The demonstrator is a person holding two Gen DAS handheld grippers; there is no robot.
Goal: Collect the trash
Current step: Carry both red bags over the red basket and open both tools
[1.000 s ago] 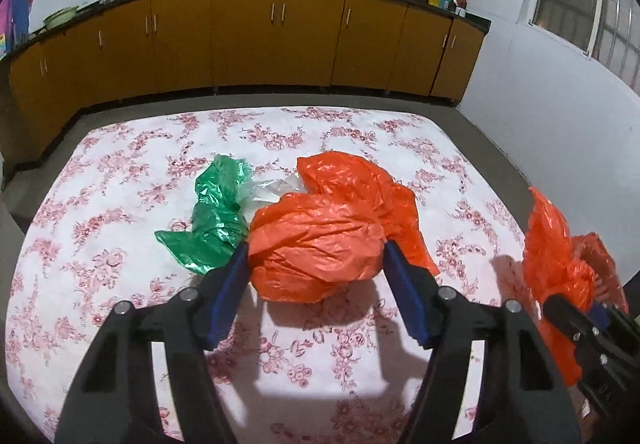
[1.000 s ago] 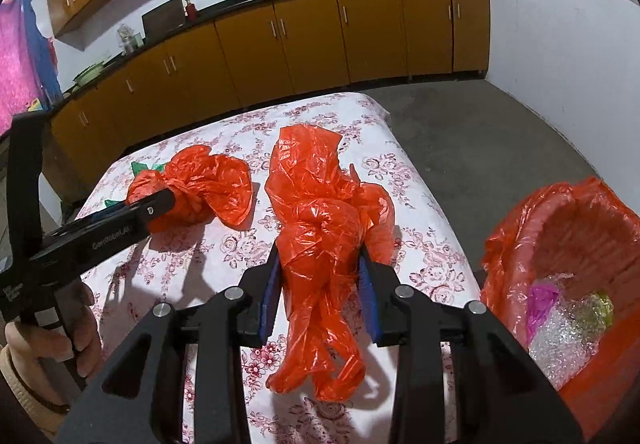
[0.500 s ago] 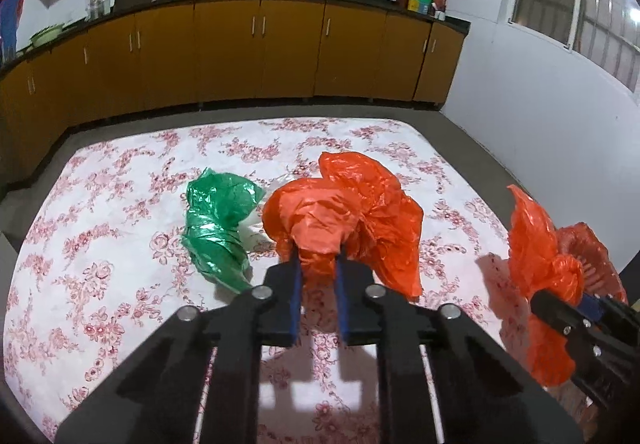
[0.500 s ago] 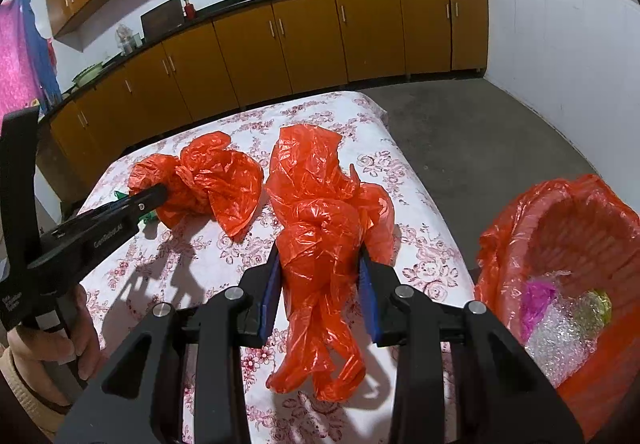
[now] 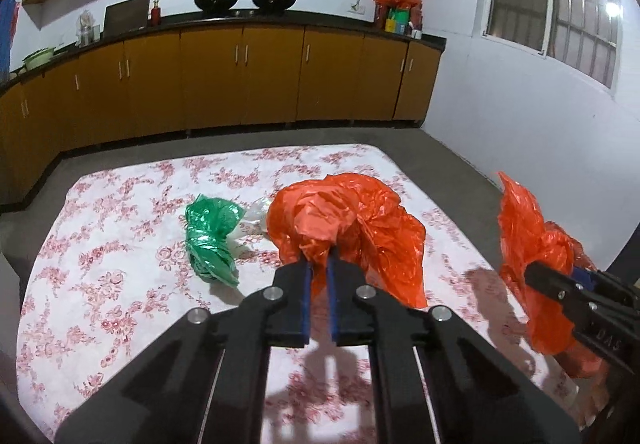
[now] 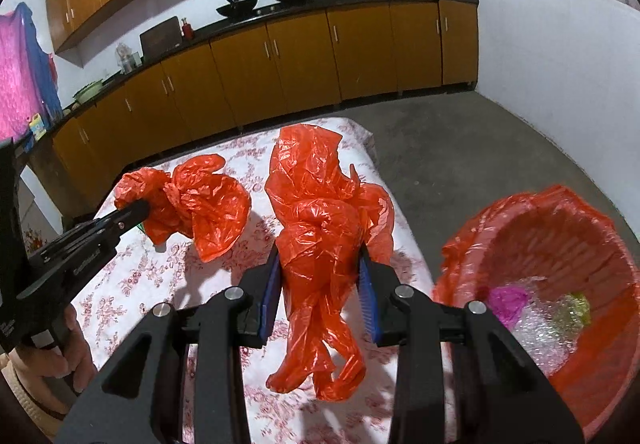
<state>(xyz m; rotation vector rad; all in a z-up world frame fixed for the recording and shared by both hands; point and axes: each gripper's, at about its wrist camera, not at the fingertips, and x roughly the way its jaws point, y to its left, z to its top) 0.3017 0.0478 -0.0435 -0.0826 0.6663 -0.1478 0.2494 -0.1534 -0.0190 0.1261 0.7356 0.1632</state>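
Red-lined basket (image 6: pixel 592 212) holds bubble wrap, pink scrap; beside it, right hand-held gripper (image 6: pixel 320 276) clamps orange bag (image 6: pixel 320 228) hanging lengthwise downward; left hand-held gripper (image 5: pixel 318 276) pinches another.

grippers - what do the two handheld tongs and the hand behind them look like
Both the left tongs and right tongs are matte black angular linkages with silver round pivot bolts and flat blue pads inside the fingers. White lettering, too blurred to read, runs along their sides. A cream knit cuff shows at the left hand.

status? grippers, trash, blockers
Left gripper shut on orange bag. Right gripper shut on second orange bag. Green bag on table. Bin at right, unobstructed.
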